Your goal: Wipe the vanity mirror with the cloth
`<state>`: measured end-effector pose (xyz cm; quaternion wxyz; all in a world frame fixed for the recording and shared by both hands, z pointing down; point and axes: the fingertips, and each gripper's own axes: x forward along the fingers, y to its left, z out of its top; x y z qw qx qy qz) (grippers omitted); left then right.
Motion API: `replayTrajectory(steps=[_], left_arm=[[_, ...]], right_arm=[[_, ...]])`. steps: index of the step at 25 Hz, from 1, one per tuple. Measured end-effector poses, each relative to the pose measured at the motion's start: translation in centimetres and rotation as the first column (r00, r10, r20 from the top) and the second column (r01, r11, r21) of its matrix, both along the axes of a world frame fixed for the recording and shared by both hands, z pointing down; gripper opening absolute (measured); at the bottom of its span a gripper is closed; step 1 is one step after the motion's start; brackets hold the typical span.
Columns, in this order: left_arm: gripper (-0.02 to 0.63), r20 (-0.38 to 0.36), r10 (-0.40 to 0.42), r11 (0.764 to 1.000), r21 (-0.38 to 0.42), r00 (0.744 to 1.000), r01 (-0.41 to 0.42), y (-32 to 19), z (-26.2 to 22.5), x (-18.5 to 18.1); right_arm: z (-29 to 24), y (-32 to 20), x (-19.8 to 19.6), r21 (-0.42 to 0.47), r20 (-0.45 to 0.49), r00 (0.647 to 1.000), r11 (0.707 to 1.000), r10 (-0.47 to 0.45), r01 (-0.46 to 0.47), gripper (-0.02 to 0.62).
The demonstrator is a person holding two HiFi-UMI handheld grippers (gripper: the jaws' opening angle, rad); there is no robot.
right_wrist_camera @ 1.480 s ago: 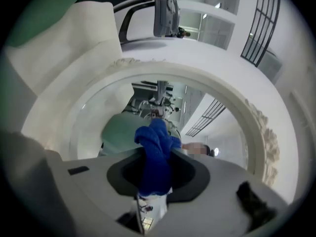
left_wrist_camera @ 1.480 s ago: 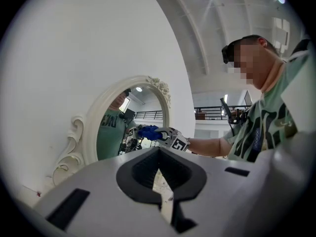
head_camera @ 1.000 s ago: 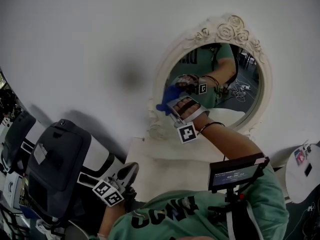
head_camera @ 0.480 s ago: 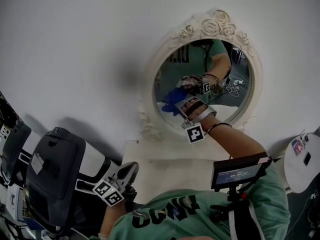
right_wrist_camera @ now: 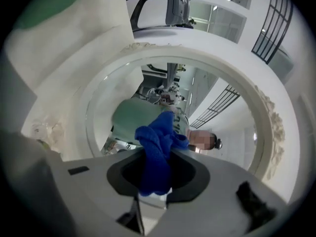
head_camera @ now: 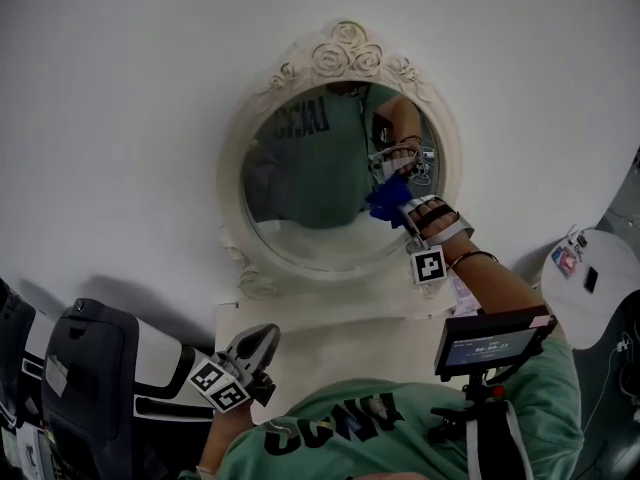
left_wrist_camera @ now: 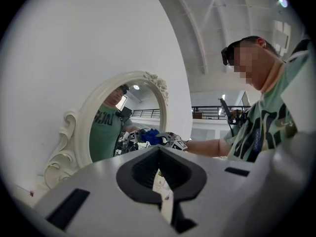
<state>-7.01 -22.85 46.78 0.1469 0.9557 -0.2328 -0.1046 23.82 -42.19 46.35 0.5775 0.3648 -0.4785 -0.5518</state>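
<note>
My right gripper (head_camera: 402, 209) clamps the blue cloth (head_camera: 386, 199) against the glass of the vanity mirror (head_camera: 300, 188), near its right edge. My left gripper (head_camera: 263, 337) sits low, jaws together, holding nothing.

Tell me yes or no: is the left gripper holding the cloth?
No, the blue cloth sits clamped in the right gripper; the left gripper holds nothing.

From the head view, the cloth (head_camera: 388, 200) hides the jaw tips of the right hand-held gripper (head_camera: 401, 208); whether it touches the vanity mirror (head_camera: 300, 193) glass cannot be told. The dark machine (head_camera: 85, 368) at near left is cut off by the picture's edge.
</note>
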Motion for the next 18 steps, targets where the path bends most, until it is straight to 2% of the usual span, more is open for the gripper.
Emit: replayTrajectory(steps=[3, 5, 10, 14, 18], left_arm=[[0.006, 0.002, 0.025, 1.000, 0.002, 1.000, -0.025, -0.1, -0.1, 1.2], [0.006, 0.001, 0.028, 1.000, 0.003, 1.000, -0.028, -0.1, -0.1, 1.5], [0.006, 0.003, 0.015, 1.000, 0.002, 1.000, -0.015, 0.3, -0.2, 0.9], [0.006, 0.002, -0.022, 1.000, 0.001, 1.000, 0.022, 0.5, -0.2, -0.4], [0.006, -0.005, -0.069, 0.998, -0.007, 0.998, 0.069, 1.4, 0.1, -3.3]], right_arm=[[-0.1, 0.4, 5.0, 0.017, -0.011, 0.995, 0.995, 0.098, -0.098, 0.092], [-0.3, 0.7, 6.9, 0.016, -0.002, 0.992, 0.992, 0.127, -0.127, 0.094], [-0.7, 0.8, 6.8, 0.015, 0.018, 0.985, 0.985, 0.169, -0.170, 0.094], [-0.9, 0.7, 3.7, 0.009, 0.045, 0.993, 0.994, 0.109, -0.110, 0.094], [0.3, 0.4, -6.1, -0.010, 0.018, 0.995, 0.995, -0.098, 0.099, 0.094]])
